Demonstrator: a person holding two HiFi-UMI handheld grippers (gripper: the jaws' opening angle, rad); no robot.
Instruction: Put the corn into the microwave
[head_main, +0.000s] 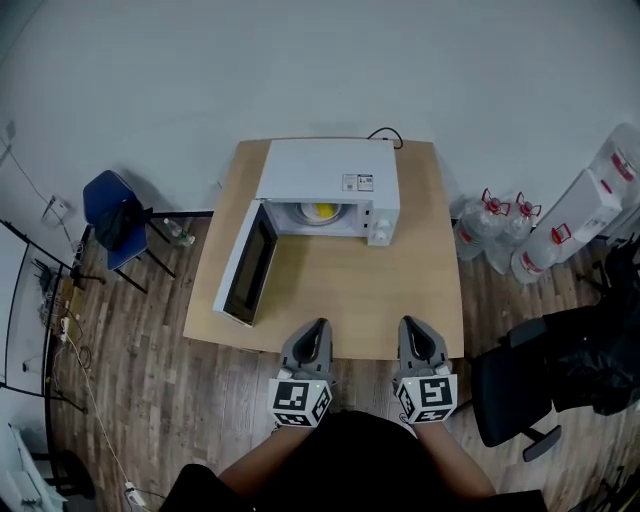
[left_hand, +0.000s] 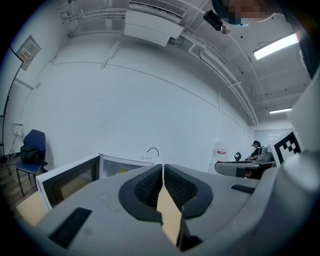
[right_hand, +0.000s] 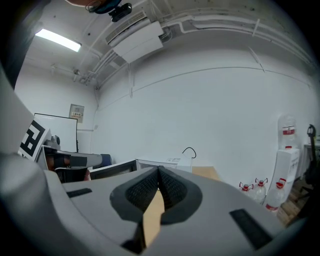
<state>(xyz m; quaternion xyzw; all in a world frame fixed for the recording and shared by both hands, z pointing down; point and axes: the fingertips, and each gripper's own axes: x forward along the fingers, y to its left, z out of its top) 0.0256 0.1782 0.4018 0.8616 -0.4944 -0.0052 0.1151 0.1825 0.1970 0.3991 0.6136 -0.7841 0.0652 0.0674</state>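
Note:
The white microwave stands at the far side of the wooden table with its door swung open to the left. Inside it lies the yellow corn on the turntable. My left gripper hovers at the table's near edge, jaws shut with nothing between them. My right gripper is beside it, also shut and empty. In the left gripper view the shut left gripper points at the open microwave. The right gripper view shows the shut right gripper and the microwave beyond.
A blue chair stands left of the table. Water bottles and a white dispenser are on the right, with a black office chair near my right side. A black cable runs behind the microwave.

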